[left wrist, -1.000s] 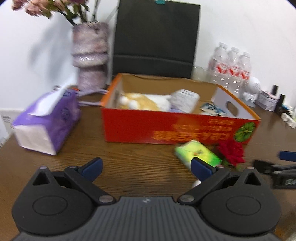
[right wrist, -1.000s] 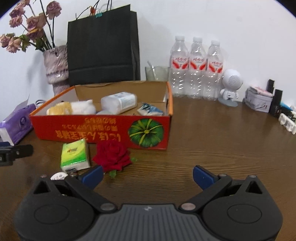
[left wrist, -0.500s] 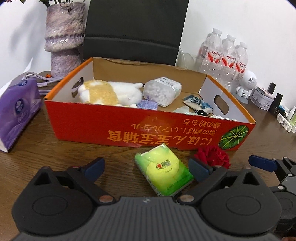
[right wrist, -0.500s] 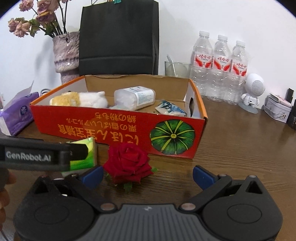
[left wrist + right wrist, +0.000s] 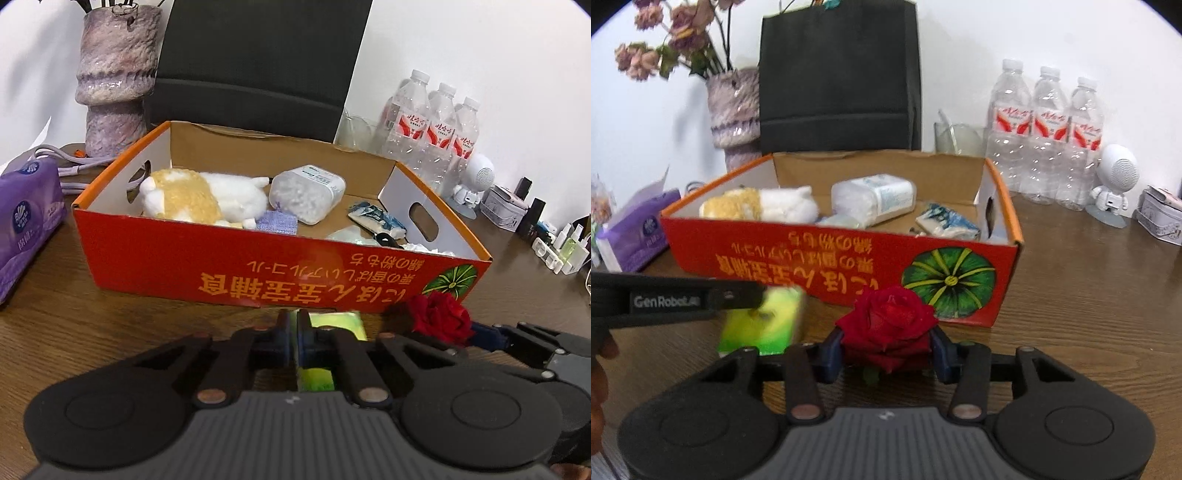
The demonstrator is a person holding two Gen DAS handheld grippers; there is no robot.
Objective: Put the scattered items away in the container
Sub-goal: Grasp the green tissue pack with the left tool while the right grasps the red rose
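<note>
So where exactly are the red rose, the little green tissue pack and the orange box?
red rose (image 5: 888, 323), right wrist view, on the middle of the bloom.
green tissue pack (image 5: 764, 321), right wrist view, on its top face.
orange box (image 5: 229, 266), left wrist view, on its printed front wall.

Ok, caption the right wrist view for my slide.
Right gripper closing on a red rose before the orange box, left gripper on a green tissue pack.

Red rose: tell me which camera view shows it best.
The right wrist view: the red rose sits whole and centred between the right gripper fingers. In the left wrist view the rose sits off to the right, partly hidden.
</note>
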